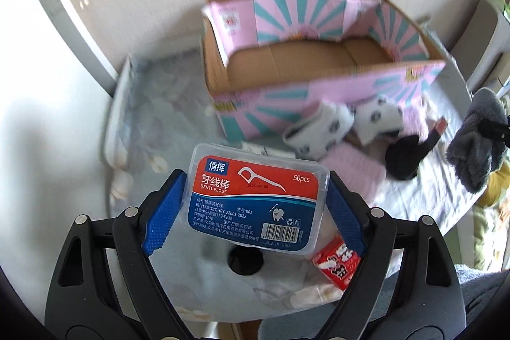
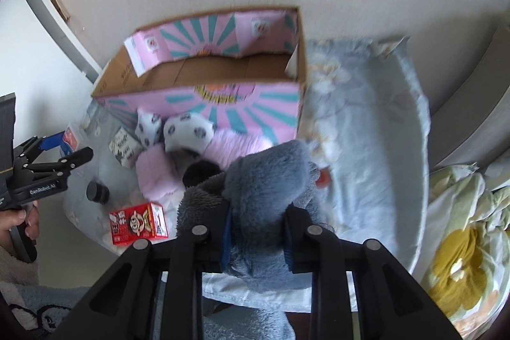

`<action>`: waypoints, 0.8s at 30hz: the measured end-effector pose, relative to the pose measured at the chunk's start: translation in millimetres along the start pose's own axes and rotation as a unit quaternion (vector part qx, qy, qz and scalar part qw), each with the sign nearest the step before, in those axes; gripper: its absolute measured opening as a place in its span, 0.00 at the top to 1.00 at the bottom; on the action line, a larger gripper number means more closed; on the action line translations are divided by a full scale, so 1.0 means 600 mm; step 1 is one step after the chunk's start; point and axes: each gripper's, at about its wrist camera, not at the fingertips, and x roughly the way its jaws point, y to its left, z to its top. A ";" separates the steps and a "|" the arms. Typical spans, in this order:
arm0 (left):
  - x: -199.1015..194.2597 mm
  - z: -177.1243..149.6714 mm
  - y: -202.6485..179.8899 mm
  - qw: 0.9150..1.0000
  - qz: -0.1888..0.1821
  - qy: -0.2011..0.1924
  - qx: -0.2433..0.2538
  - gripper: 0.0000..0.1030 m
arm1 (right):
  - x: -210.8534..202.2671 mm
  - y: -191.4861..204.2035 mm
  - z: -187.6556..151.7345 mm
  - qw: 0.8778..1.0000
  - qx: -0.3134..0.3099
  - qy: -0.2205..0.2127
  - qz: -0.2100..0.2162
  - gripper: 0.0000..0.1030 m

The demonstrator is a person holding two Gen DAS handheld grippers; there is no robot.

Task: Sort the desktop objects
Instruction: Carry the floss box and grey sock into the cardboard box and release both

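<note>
My left gripper (image 1: 255,196) is shut on a clear dental floss box (image 1: 256,199) with a red and blue label, held above the table. It also shows at the left of the right wrist view (image 2: 60,148). My right gripper (image 2: 256,231) is shut on a grey fluffy sock (image 2: 264,180), also seen at the right edge of the left wrist view (image 1: 478,142). An open pink and teal cardboard box (image 1: 318,75) (image 2: 204,104) stands behind, its inside bare. In front of it lie white spotted socks (image 1: 344,123) (image 2: 188,126), pink socks (image 2: 159,174) and a black sock (image 1: 404,158).
A red snack carton (image 2: 138,222) (image 1: 338,262) and a black round cap (image 2: 97,191) (image 1: 246,260) lie near the table's front. A small white printed box (image 2: 124,148) sits by the socks. The table wears a pale blue floral cloth (image 2: 366,148). A bed with yellow-flowered bedding (image 2: 462,244) is at the right.
</note>
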 end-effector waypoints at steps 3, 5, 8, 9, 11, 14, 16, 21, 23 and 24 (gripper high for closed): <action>-0.027 0.024 0.008 1.000 0.001 -0.021 0.001 0.18 | -0.024 -0.004 0.020 1.000 -0.010 -0.020 -0.011 0.77; -0.044 0.041 0.012 0.999 0.000 -0.036 0.001 0.18 | -0.037 -0.006 0.037 0.999 -0.017 -0.032 -0.016 0.77; -0.062 0.064 0.016 0.999 0.005 -0.052 0.002 0.18 | -0.059 -0.009 0.062 0.998 -0.024 -0.053 -0.023 0.77; -0.068 0.072 0.016 0.998 0.008 -0.057 0.002 0.18 | -0.066 -0.010 0.070 0.997 -0.029 -0.061 -0.030 0.77; -0.073 0.091 0.018 0.998 0.009 -0.061 0.003 0.18 | -0.079 -0.008 0.088 0.996 -0.038 -0.074 -0.030 0.77; -0.081 0.122 0.018 0.998 0.001 -0.064 0.008 0.18 | -0.092 -0.002 0.112 0.995 -0.054 -0.085 -0.024 0.77; -0.086 0.140 0.015 0.997 -0.001 -0.069 0.019 0.18 | -0.098 0.006 0.130 0.993 -0.073 -0.090 -0.021 0.77; -0.096 0.182 0.002 0.996 0.002 -0.080 0.047 0.18 | -0.101 0.015 0.175 0.993 -0.024 -0.103 -0.058 0.77; -0.094 0.196 -0.001 0.996 -0.008 -0.075 0.052 0.18 | -0.095 0.014 0.191 0.994 -0.031 -0.096 -0.046 0.77; -0.091 0.203 -0.002 0.996 -0.013 -0.071 0.053 0.18 | -0.090 0.014 0.200 0.994 -0.034 -0.092 -0.042 0.77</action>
